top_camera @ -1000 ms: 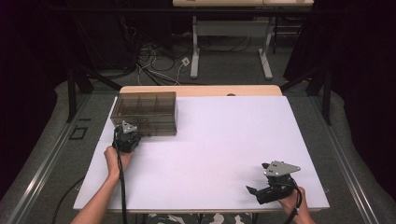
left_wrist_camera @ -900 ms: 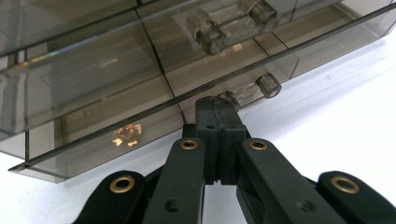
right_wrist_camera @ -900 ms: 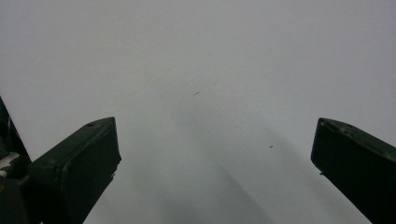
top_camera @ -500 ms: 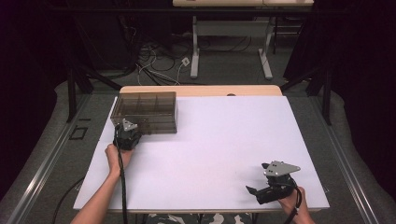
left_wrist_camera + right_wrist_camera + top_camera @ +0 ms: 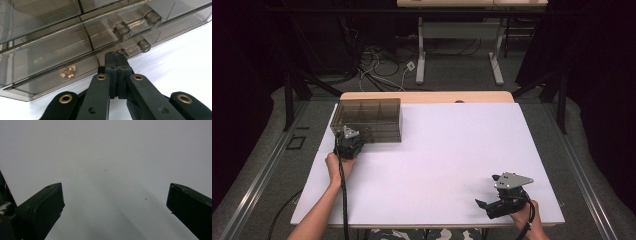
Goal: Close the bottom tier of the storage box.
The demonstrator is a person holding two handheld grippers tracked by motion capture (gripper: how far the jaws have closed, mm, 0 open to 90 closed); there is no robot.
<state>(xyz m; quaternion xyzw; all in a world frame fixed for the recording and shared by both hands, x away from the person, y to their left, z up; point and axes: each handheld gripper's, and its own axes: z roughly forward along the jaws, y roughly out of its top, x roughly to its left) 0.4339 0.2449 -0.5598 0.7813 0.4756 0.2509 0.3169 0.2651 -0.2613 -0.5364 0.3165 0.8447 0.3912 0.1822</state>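
box: smoked transparent plastic drawer box (image 5: 368, 120) is set at desk (image 5: 452, 165) 10 o'clock | left claw (image 5: 117, 58) is pressed together, empty, touching lower drawer's knob (image 5: 122, 52) at 12 o'clock | right claw (image 5: 112, 202) is spread, well apart at 5 o'clock

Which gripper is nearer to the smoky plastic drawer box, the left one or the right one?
Left. The left gripper is at the front of the box, jaws shut by a drawer handle. The right gripper rests far away, near the table's opposite front corner.

Drawer handle (image 5: 121, 51) partly hidden behind left claw (image 5: 116, 58)
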